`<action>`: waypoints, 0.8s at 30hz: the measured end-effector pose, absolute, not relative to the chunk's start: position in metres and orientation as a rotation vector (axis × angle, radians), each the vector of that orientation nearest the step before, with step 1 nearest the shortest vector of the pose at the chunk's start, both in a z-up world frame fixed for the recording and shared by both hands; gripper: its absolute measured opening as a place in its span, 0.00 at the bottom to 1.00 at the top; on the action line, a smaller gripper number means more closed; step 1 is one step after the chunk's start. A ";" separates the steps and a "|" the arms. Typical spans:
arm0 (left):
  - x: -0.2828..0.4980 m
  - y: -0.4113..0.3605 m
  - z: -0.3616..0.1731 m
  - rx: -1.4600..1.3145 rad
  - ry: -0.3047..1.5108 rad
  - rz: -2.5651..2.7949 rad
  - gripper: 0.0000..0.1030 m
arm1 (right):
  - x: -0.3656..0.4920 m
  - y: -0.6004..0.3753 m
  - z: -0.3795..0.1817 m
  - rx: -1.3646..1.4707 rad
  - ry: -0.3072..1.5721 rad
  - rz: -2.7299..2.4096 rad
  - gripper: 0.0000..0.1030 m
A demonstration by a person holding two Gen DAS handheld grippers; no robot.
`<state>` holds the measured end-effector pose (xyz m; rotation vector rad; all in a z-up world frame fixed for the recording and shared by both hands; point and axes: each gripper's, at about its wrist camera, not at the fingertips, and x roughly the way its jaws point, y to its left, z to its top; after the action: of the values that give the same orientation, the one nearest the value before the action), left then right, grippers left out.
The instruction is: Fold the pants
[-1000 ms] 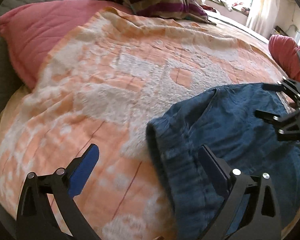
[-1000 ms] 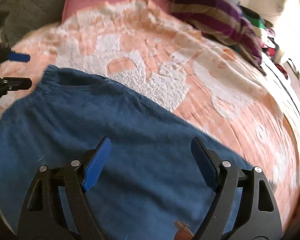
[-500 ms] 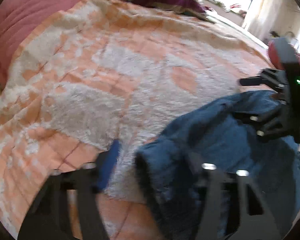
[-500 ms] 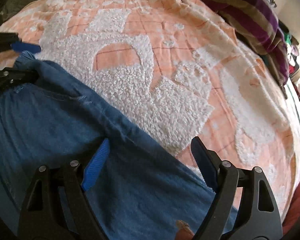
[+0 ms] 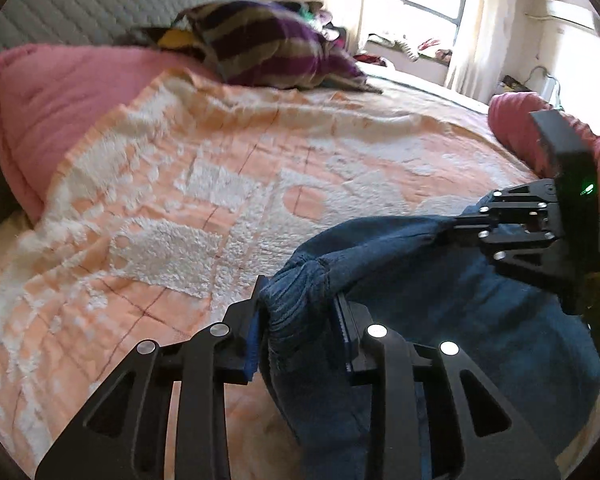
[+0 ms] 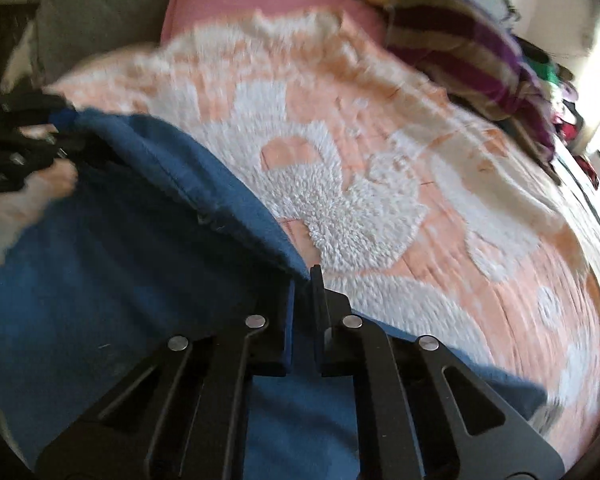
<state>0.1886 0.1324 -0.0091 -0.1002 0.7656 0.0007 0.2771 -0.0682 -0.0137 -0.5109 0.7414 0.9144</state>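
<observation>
Now I clamp the left gripper, jaws just closed, on the blue pants' bunched waistband, lower centre | right gripper pinches their edge | pants drape over the orange-white blanket

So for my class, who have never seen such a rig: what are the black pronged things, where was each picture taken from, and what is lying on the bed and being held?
The black prongs are hand-held two-finger grippers, one in each of a person's hands, each carrying a camera that looks along its fingers. In the left camera's picture, the left gripper pinches the bunched waistband of blue pants, while the right gripper grips the same edge farther along. In the right camera's picture, the right gripper is shut on that edge. The pants lie on an orange-and-white blanket near a striped pillow.
</observation>
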 end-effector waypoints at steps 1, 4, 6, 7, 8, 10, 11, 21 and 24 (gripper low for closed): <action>0.180 0.129 -0.005 -0.097 0.751 -0.013 0.27 | 0.265 -0.080 -0.005 -0.485 0.727 0.916 0.03; 0.158 0.119 0.005 -0.083 0.717 -0.041 0.28 | 0.242 -0.098 0.012 -0.445 0.686 0.931 0.03; 0.145 0.111 0.009 -0.071 0.700 -0.062 0.28 | 0.215 -0.117 0.022 -0.410 0.677 0.944 0.03; 0.137 0.108 0.012 -0.064 0.695 -0.077 0.28 | 0.206 -0.121 0.024 -0.407 0.670 0.951 0.03; 0.129 0.104 0.013 -0.048 0.693 -0.089 0.28 | 0.188 -0.130 0.028 -0.406 0.655 0.965 0.03; 0.114 0.099 0.013 -0.025 0.689 -0.107 0.29 | 0.167 -0.139 0.029 -0.397 0.652 0.986 0.03; 0.106 0.096 0.013 -0.019 0.690 -0.113 0.29 | 0.154 -0.144 0.027 -0.390 0.657 1.006 0.03; 0.054 0.086 -0.019 -0.022 0.779 -0.140 0.30 | 0.070 -0.147 -0.011 -0.428 0.746 1.067 0.03; 0.047 0.085 -0.019 -0.010 0.785 -0.133 0.31 | 0.061 -0.148 -0.018 -0.420 0.755 1.074 0.03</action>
<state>0.0465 0.0845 -0.0191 -0.0097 0.7847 -0.1328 0.0608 -0.1480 -0.0177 -0.4195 0.7554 1.0740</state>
